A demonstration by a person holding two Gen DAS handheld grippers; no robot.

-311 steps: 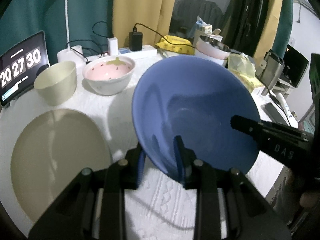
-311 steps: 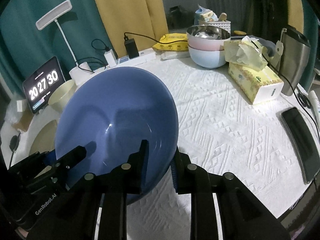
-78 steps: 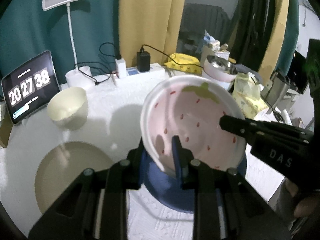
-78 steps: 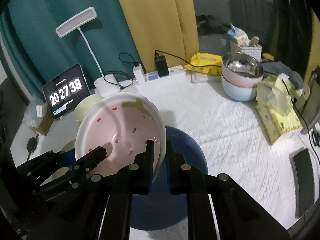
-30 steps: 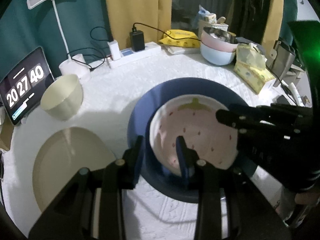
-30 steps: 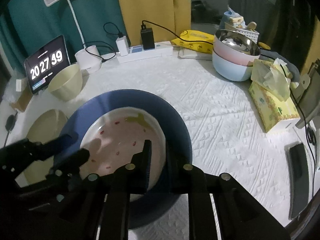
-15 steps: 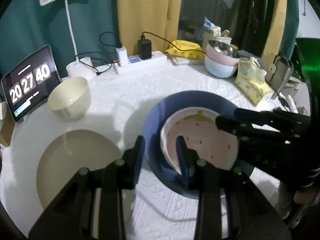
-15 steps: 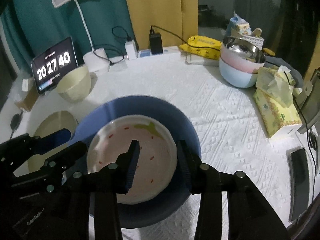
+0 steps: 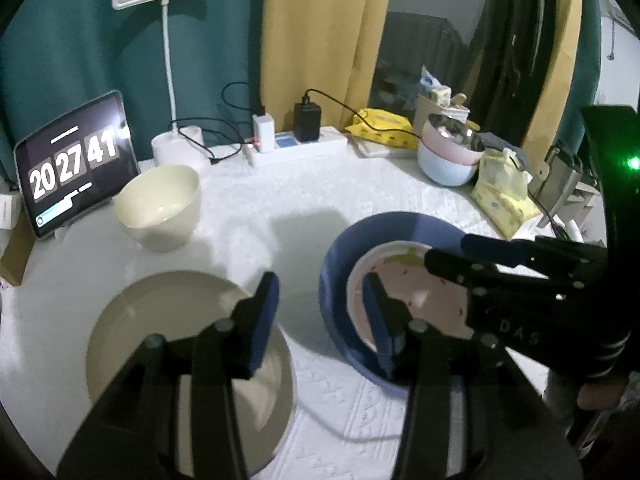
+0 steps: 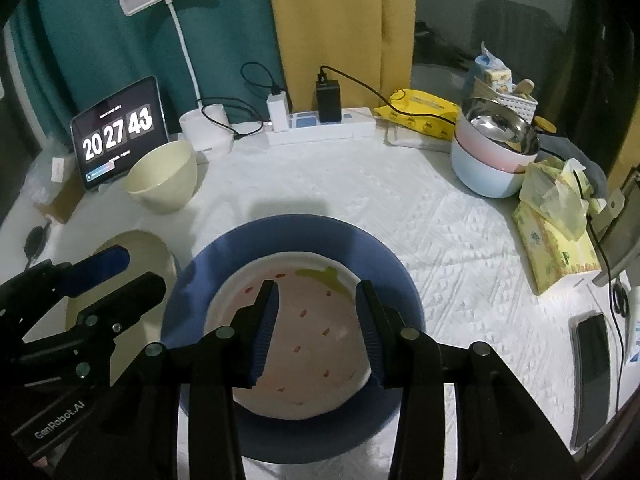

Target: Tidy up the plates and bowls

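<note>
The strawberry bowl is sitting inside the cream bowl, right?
Not quite. The strawberry bowl is sitting inside the big blue bowl, as the right wrist view shows. The cream bowl stands empty by itself further back, near the clock tablet.

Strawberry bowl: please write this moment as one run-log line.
strawberry bowl: nested in blue bowl | left gripper: opening, empty | right gripper: open, empty

Both handheld grippers angle steeply downward: the left gripper [image 9: 320, 312] with jaws opening and empty, the right gripper [image 10: 316, 332] parted, gripping nothing.
</note>
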